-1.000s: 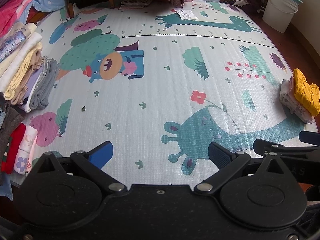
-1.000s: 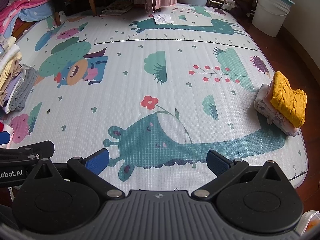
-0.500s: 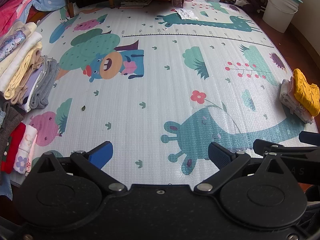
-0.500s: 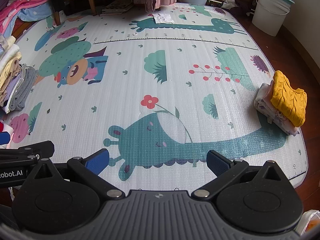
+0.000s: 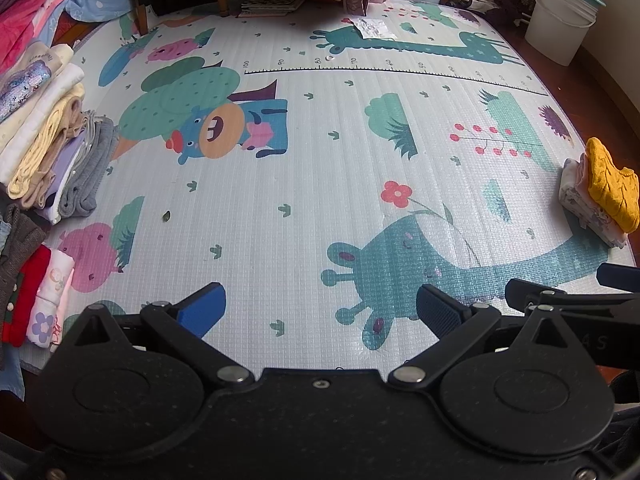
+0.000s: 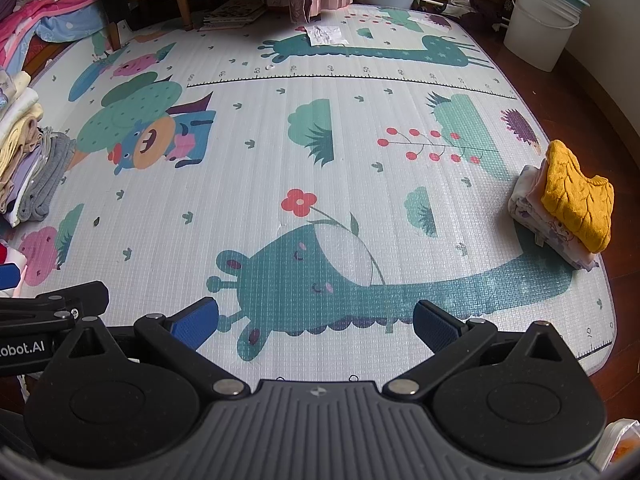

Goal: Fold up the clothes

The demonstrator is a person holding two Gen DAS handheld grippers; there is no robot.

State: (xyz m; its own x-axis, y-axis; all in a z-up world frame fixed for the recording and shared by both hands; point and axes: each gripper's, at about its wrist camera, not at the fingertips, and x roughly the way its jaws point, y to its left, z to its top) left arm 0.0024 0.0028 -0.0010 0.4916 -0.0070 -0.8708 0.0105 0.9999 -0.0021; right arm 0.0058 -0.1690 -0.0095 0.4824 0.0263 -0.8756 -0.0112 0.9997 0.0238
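A stack of folded clothes topped by a yellow knit sweater (image 5: 612, 184) lies at the mat's right edge; it also shows in the right wrist view (image 6: 576, 200). A pile of clothes (image 5: 48, 140) in cream, beige and grey lies along the left edge, also in the right wrist view (image 6: 28, 168). Red and floral pieces (image 5: 36, 288) lie nearer me on the left. My left gripper (image 5: 320, 314) is open and empty above the mat's near edge. My right gripper (image 6: 316, 322) is open and empty beside it, to its right.
The cartoon play mat (image 5: 320, 184) covers the floor. A white bucket (image 6: 540, 20) stands at the far right corner. A crumpled paper (image 6: 324, 34) lies on the far mat. Chair legs (image 6: 180, 0) and pink bedding (image 5: 48, 4) sit at the back left.
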